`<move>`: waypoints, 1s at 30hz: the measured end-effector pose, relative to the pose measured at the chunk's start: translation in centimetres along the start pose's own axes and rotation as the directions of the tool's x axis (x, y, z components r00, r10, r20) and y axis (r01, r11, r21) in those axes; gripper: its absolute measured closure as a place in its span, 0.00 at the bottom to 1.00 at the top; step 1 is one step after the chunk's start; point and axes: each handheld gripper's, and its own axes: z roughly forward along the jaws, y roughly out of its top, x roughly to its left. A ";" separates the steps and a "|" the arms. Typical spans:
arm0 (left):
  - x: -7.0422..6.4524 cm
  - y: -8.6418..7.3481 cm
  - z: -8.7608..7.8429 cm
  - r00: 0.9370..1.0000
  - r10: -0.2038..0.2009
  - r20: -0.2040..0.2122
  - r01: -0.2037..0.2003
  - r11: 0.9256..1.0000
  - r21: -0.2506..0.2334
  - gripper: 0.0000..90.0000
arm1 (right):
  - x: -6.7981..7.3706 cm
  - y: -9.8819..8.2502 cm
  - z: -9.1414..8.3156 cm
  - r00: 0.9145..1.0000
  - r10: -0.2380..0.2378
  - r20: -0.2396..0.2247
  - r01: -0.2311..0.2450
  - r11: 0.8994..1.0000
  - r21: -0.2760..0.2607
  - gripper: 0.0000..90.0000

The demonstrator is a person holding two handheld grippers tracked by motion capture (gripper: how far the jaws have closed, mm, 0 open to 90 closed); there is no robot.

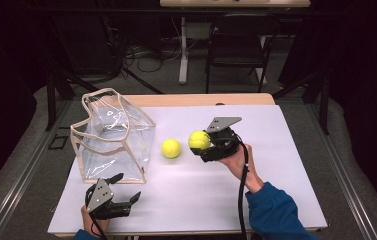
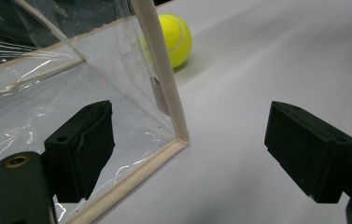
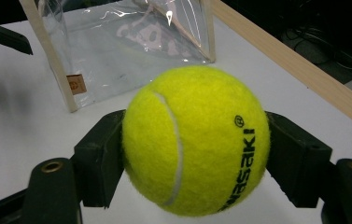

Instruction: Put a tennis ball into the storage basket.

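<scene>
A clear plastic bag (image 1: 113,137) with beige trim stands open on the white table sheet at the left. One yellow tennis ball (image 1: 171,148) lies on the sheet just right of the bag, also visible past the bag's corner (image 2: 176,39). My right gripper (image 1: 202,142) is shut on a second tennis ball (image 3: 196,140), held a little above the sheet near the middle. My left gripper (image 1: 126,187) is open at the front left, its jaws wide apart on either side of the bag's near bottom corner (image 2: 179,137), touching nothing.
The white sheet (image 1: 286,165) covers a wooden table whose far edge (image 1: 201,99) shows behind. A chair and a desk leg stand on the floor beyond. Open sheet lies to the right and in front of the balls.
</scene>
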 end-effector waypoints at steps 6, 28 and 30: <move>-0.1 0.0 0.0 1.000 0.004 0.001 -0.004 1.000 0.001 0.18 | 0.1 0.8 0.3 1.000 -0.007 -0.003 0.007 1.000 -0.012 0.30; 0.0 0.0 0.0 1.000 -0.001 0.000 0.001 1.000 -0.004 0.18 | 0.2 3.5 1.5 1.000 -0.018 -0.020 0.017 0.999 -0.050 0.30; 0.1 0.0 0.0 1.000 0.000 0.002 0.000 1.000 -0.004 0.18 | 0.2 3.7 1.5 1.000 -0.022 -0.019 0.021 0.998 -0.051 0.30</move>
